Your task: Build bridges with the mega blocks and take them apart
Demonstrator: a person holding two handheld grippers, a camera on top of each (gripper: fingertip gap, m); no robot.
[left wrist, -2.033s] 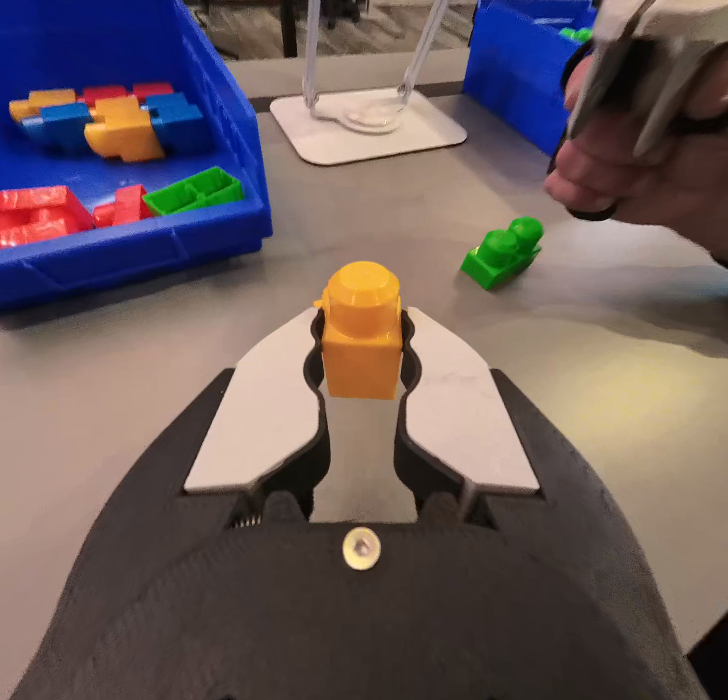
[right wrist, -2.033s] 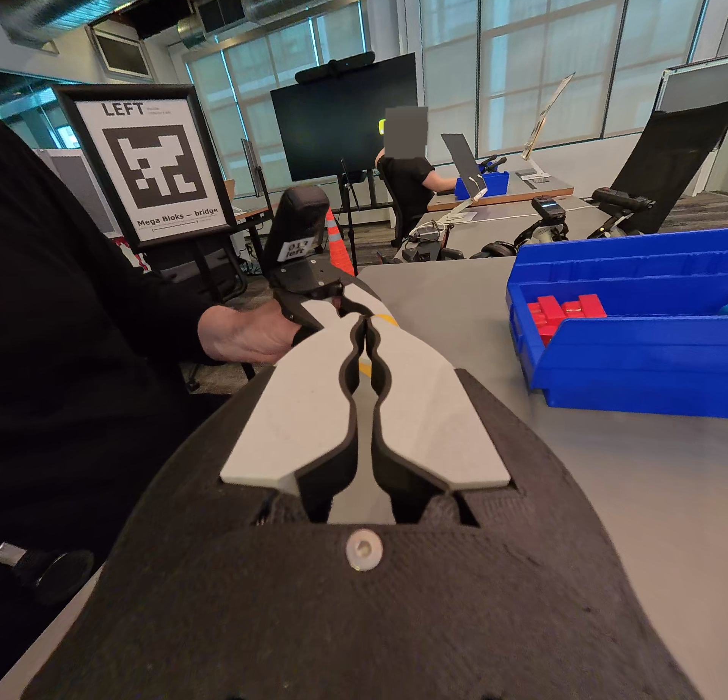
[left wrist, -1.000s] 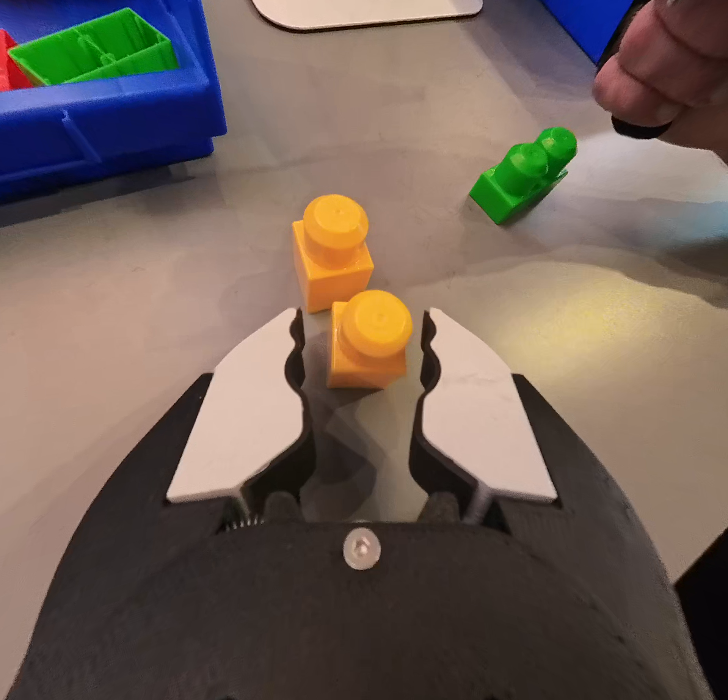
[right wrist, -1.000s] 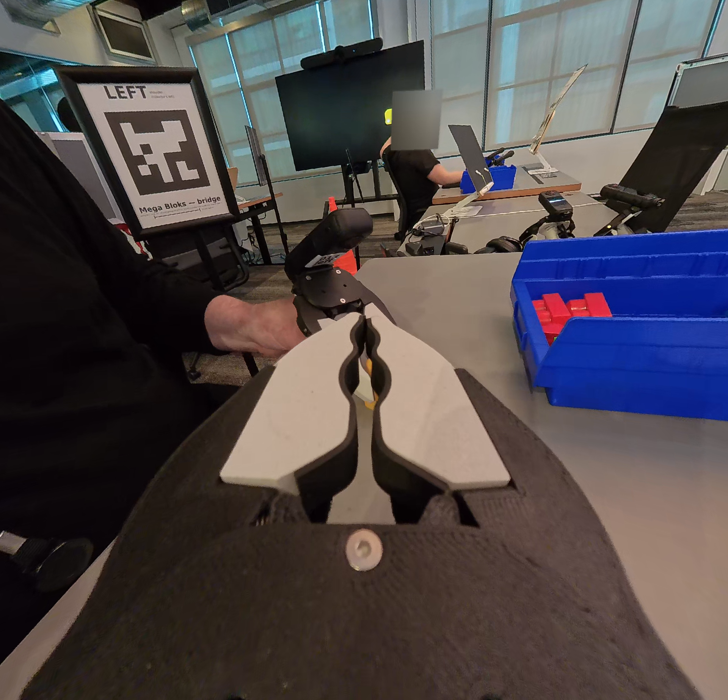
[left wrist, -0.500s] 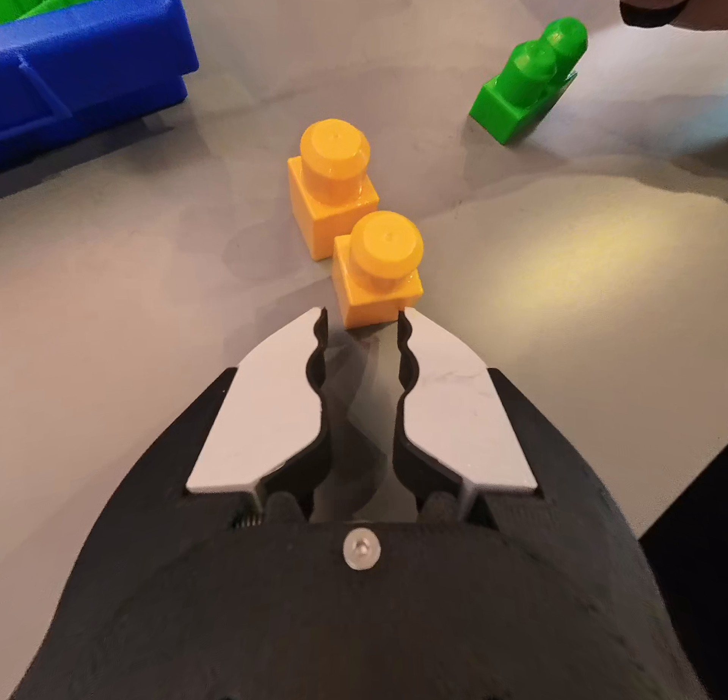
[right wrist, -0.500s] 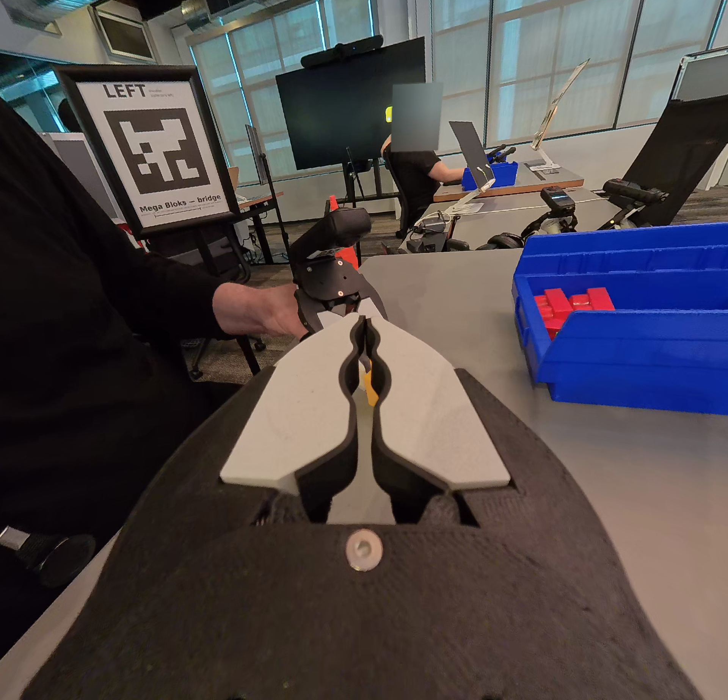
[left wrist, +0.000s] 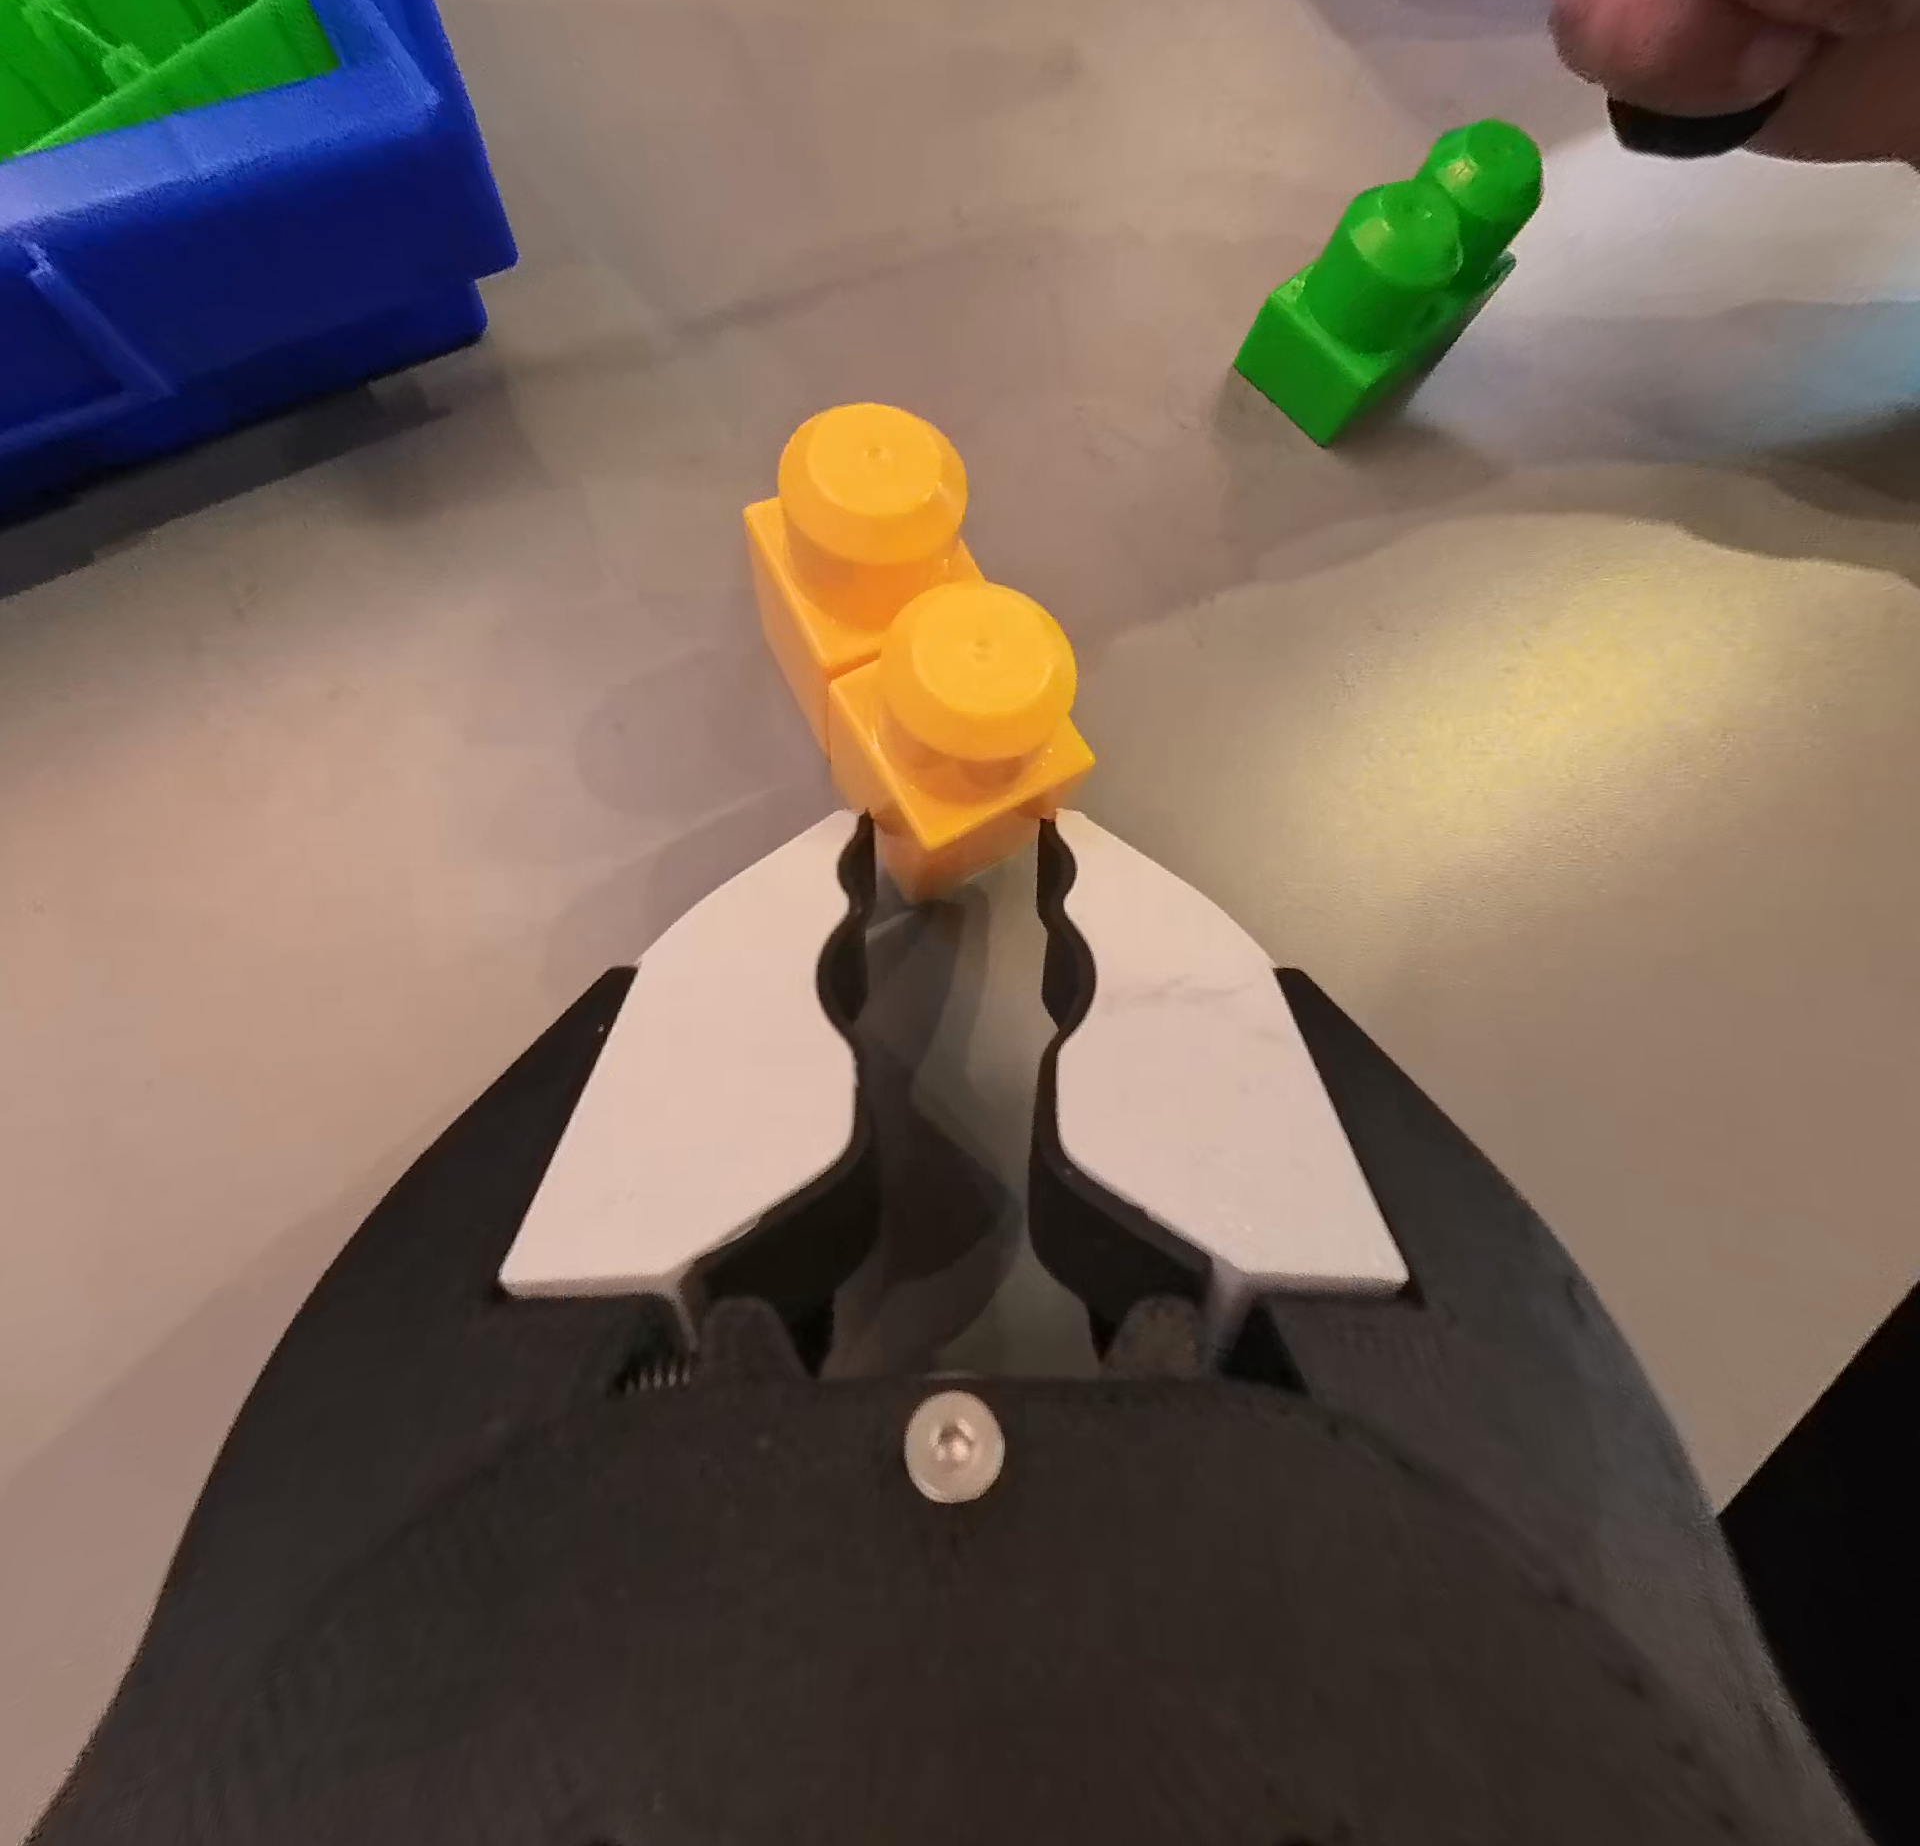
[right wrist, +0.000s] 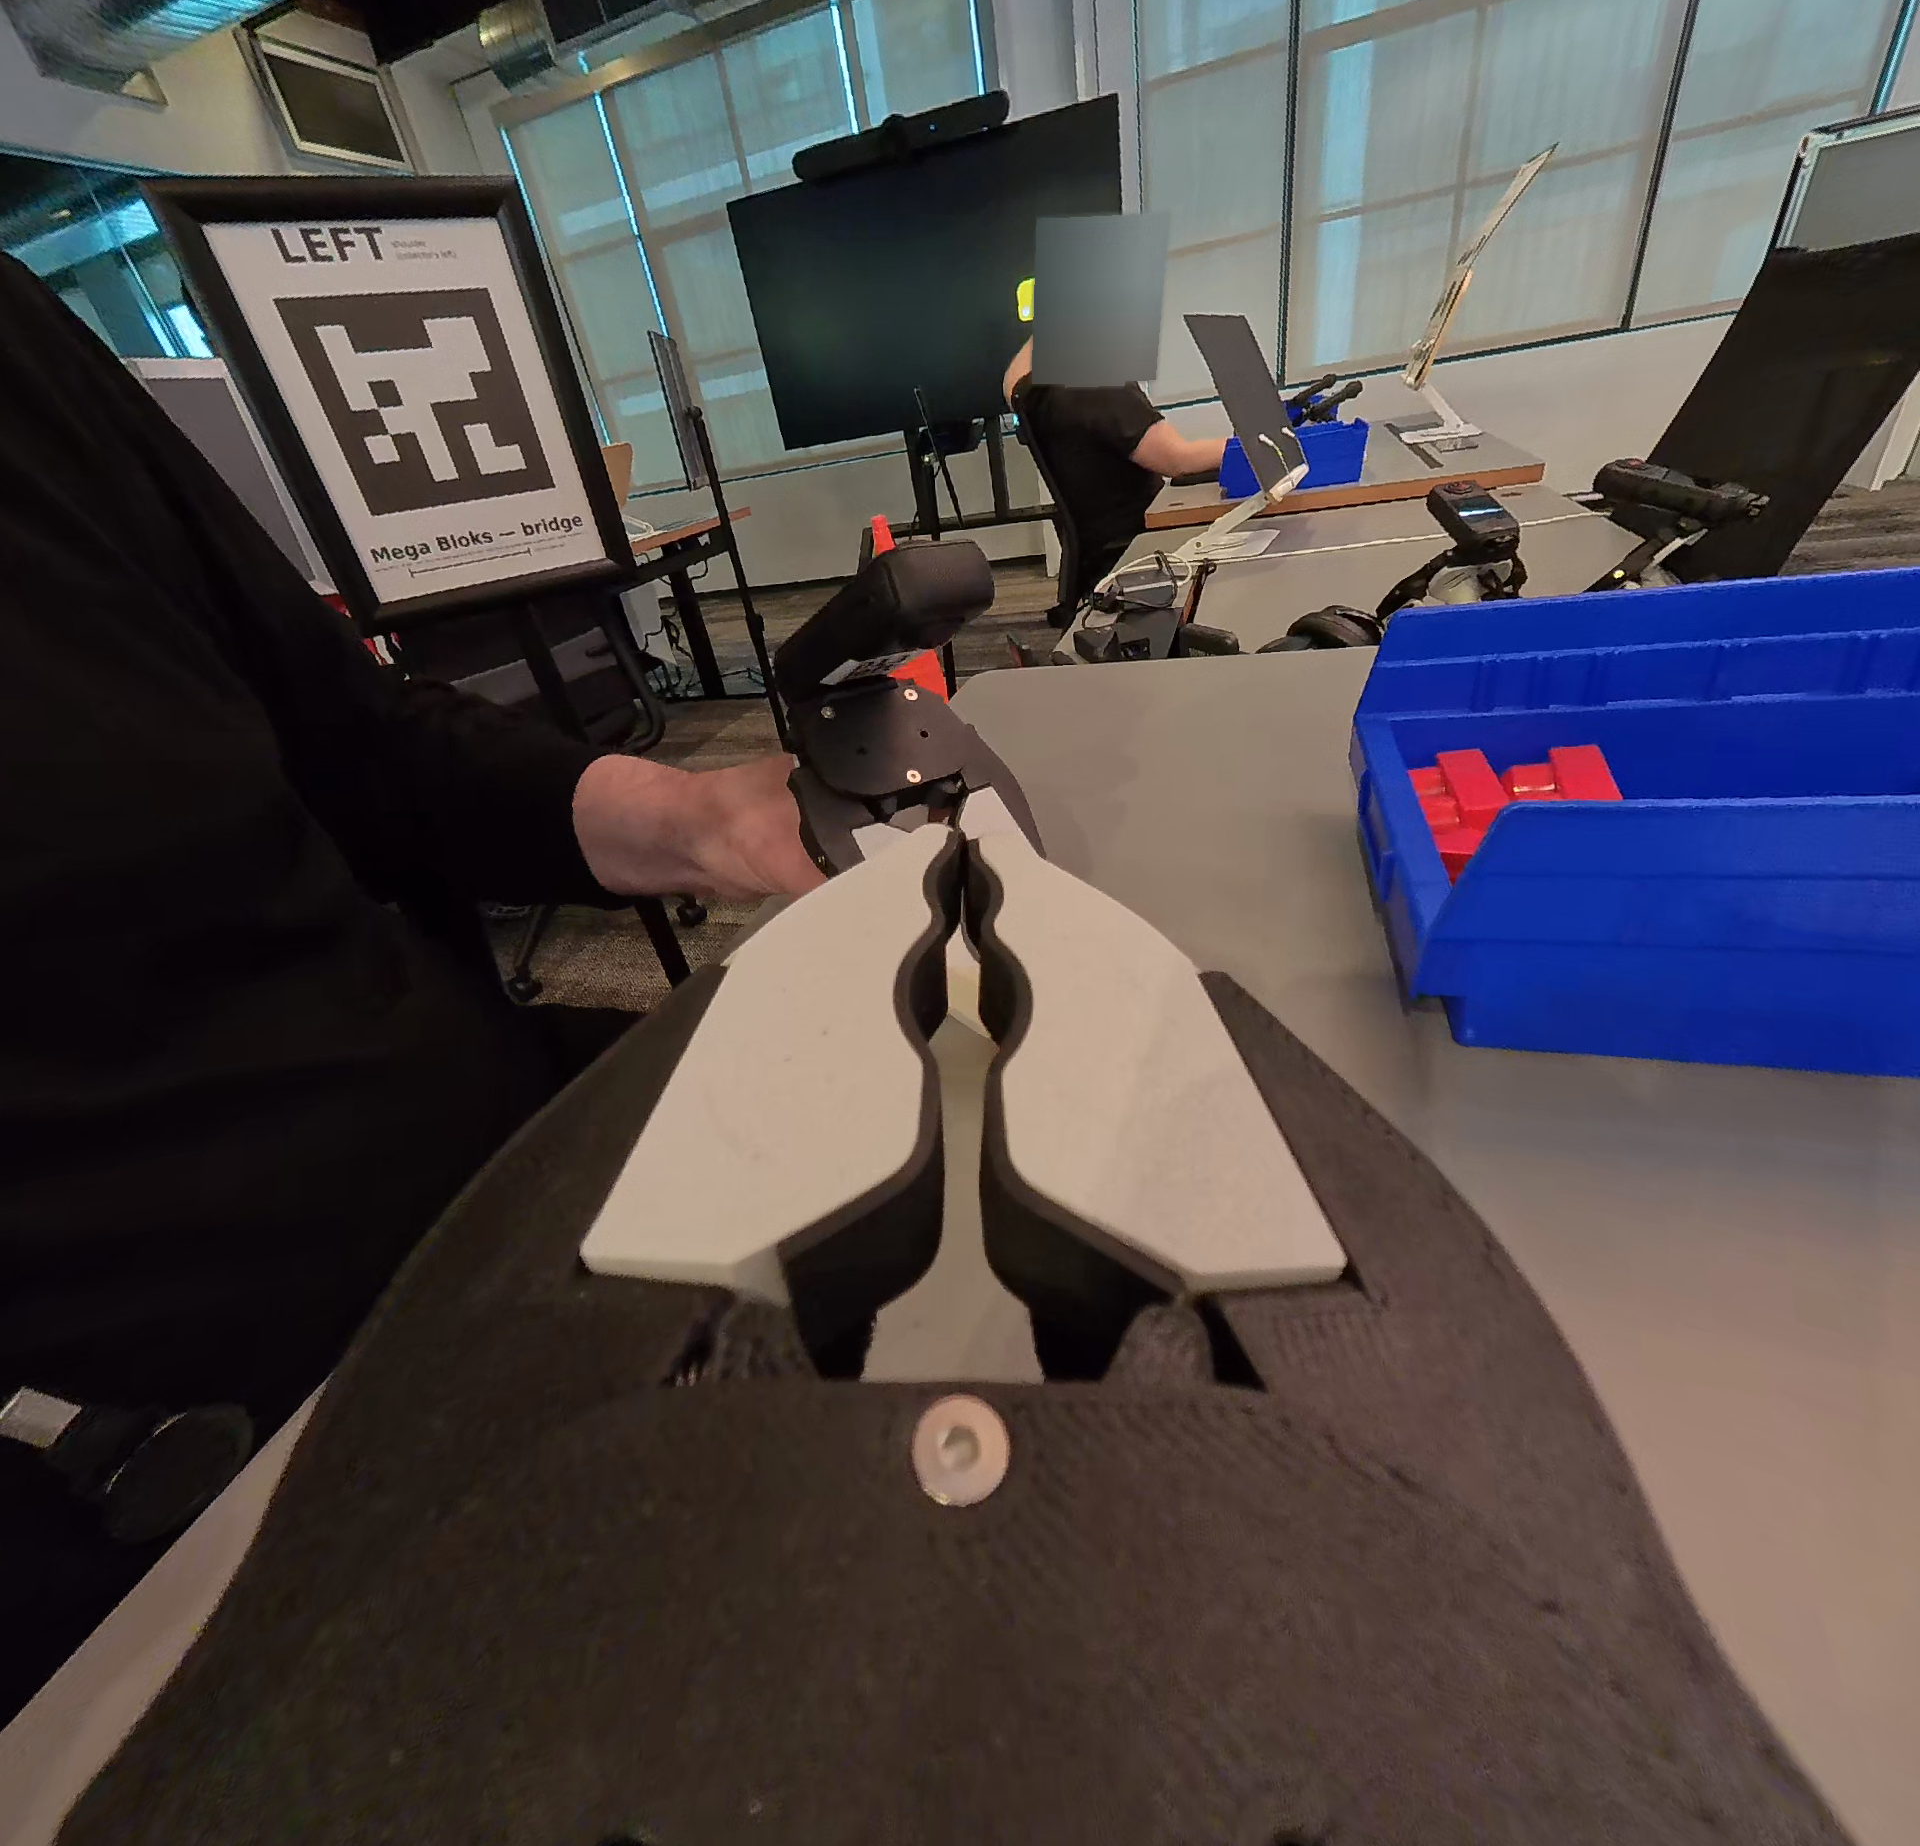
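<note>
Not much of a bridge can be seen yet. Two orange blocks have been set down touching each other on the table (left wrist: 312, 861), which looks like the start of a base or a pair of supports, and nothing has been laid across them. So most of the building is judged to be left, and all of the taking apart.

The near orange block (left wrist: 961, 747) is found right at the tips of the left gripper (left wrist: 954, 840), a bit rotated, with one corner poking in between them. The tips are set partly apart and rest against the block's lower corners; a firm clamp isn't shown. The far orange block (left wrist: 852, 560) sits just beyond it. A green block (left wrist: 1371, 310) is lying well off to the front right.

The right gripper (right wrist: 964, 851) is held up off the table, closed, with nothing seen in it.
</note>
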